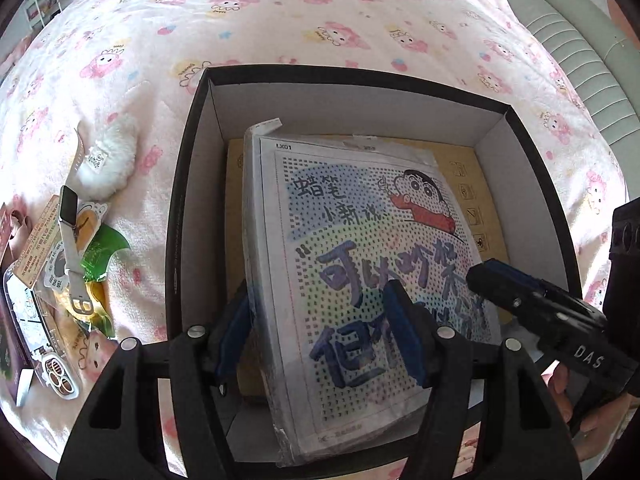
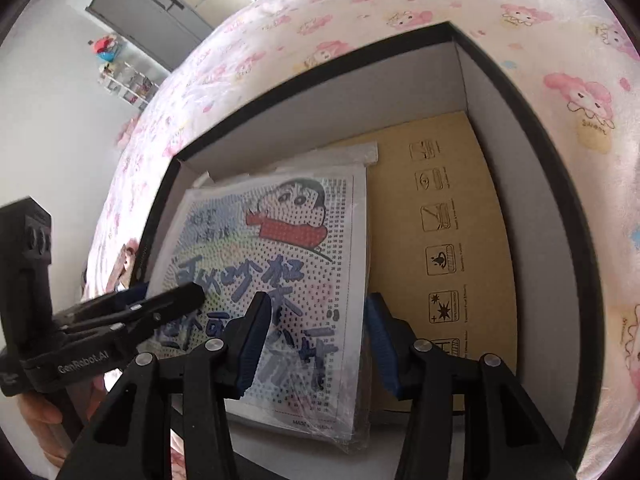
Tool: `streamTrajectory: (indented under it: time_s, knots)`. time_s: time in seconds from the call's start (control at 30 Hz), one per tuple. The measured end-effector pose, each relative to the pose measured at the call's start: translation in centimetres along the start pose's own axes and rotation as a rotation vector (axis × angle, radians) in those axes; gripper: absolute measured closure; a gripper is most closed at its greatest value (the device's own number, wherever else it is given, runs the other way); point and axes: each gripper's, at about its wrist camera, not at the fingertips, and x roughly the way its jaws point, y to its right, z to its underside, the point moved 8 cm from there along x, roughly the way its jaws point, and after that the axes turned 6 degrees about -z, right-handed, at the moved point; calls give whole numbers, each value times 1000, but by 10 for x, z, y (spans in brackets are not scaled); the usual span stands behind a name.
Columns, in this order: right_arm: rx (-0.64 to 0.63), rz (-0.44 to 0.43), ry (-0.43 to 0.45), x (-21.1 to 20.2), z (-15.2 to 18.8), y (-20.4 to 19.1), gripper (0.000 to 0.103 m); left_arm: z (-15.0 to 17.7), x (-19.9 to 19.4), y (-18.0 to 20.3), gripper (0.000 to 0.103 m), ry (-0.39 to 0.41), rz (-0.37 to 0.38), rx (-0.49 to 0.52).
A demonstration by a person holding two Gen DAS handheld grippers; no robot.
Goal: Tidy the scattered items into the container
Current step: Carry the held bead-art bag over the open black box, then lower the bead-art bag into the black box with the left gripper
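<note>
A black box with white inner walls (image 1: 188, 184) (image 2: 520, 92) sits on the bed. Inside it lies a plastic-wrapped cartoon bead-art kit (image 1: 360, 240) (image 2: 280, 256), tilted on a brown cardboard sheet (image 2: 448, 216). My left gripper (image 1: 320, 332) is open, its blue pads either side of the kit's near left edge, low over the box. My right gripper (image 2: 312, 344) is open above the kit's right edge. Each gripper shows in the other's view: the right one (image 1: 520, 300), the left one (image 2: 160, 304).
Left of the box on the pink cartoon blanket (image 1: 320, 20) lie a white plush toy (image 1: 112, 156), a white smartwatch (image 1: 72, 240), a green snack packet (image 1: 100, 260) and other small packets (image 1: 40, 320). A grey headboard (image 1: 580, 40) is far right.
</note>
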Motion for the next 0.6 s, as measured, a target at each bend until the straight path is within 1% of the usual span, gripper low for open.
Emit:
streamTrajectory:
  time_s: [0.07,0.13,0.2,0.23,0.27,0.3,0.33,0.4,0.47,0.53,0.6]
  knots:
    - [-6,1,19,-6,-3,-2,57,2,-3,-2,38,15,-32,16]
    - [-31,40,22,-8,-5,-2,57,1,-8,1,39,27,-31,19]
    - [-33,71,18,-7,-6,-1,57,1,-17,1,38,39,34,-12]
    - [-9,67,15,-6,-5,1,57,0,-21,1,37,46,69,-32]
    - [20,52,10,-4,-4,2,57,-1,-22,2,37,50,87,-42]
    - [35,44,1,-1,-3,1,57,-1,-23,2,37,53,88,-44]
    - [34,55,-8,2,-2,1,57,-1,-22,1,37,56,80,-44]
    - [24,114,-32,9,-1,2,57,1,-23,1,38,61,77,-56]
    - [36,157,-57,14,-2,5,57,1,-31,-1,39,95,83,-84]
    - [40,135,-73,19,-4,0,57,-3,-44,0,39,149,71,-91]
    - [28,127,-95,24,-1,-4,57,-4,-54,-3,39,178,43,-67]
